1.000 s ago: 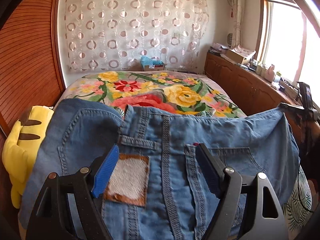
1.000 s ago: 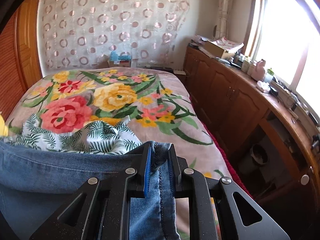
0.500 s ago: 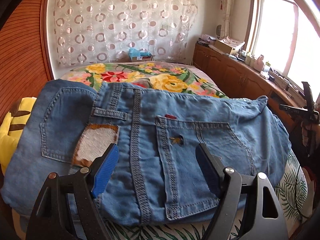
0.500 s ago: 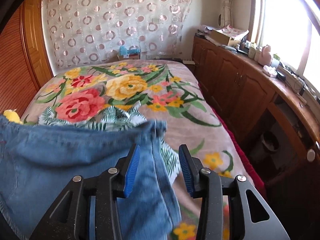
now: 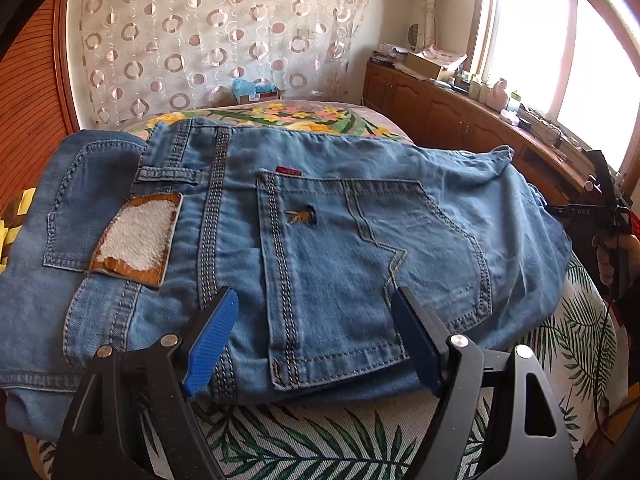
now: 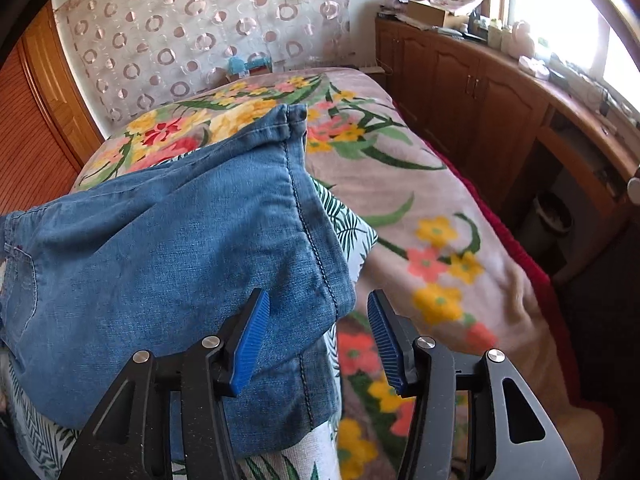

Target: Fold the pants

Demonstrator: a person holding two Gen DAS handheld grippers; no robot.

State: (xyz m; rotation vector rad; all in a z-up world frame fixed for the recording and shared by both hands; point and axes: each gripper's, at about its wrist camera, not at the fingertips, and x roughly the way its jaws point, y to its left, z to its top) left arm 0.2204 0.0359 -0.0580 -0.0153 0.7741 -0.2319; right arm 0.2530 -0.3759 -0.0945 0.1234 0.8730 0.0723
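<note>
Folded jeans [image 5: 320,240] lie on the leaf-print cloth [image 5: 320,440] over the floral bed [image 6: 440,220]. Left gripper [image 5: 316,336] and right gripper [image 6: 318,338]: jaws wide, empty. Cabinets [image 6: 480,80] at two o'clock.

— What are the pants [image 5: 340,248] made of?
— Matt blue denim with a fuzzy patch [image 5: 136,240].
— And the rest?
— Ribbed blue pads [image 6: 252,340] are set in matt black plastic; the cabinets [image 6: 472,92] are glossy wood.
</note>
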